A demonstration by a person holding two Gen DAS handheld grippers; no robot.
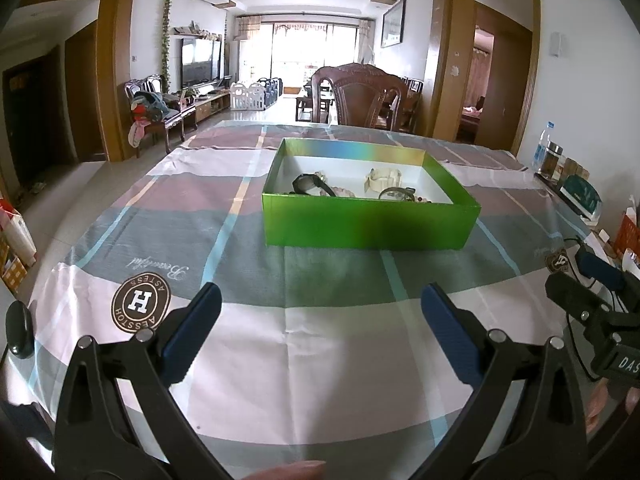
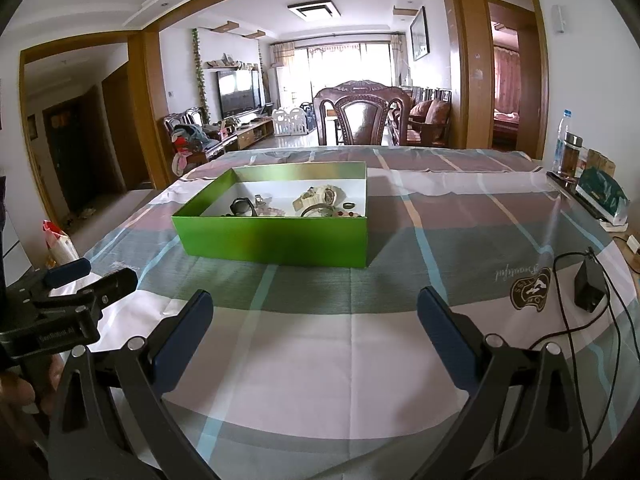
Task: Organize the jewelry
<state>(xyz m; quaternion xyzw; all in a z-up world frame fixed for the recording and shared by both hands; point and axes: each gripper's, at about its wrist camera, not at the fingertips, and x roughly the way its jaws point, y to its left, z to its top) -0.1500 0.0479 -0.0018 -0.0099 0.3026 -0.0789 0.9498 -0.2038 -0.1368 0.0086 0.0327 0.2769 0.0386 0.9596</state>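
A plaid tablecloth (image 2: 320, 344) is seen spread under everything. On it, beyond both tools, a green box (image 2: 276, 236) is set, its lid off. Inside the box a cream watch (image 2: 320, 197), a black watch (image 2: 242, 207) and beaded bracelets (image 2: 276, 212) are laid. Nearer than the box, the left gripper (image 1: 320, 308) and right gripper (image 2: 314, 312) are held spread wide, nothing grasped.

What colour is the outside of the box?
Shiny green box, white inside; clearest in the right wrist view.
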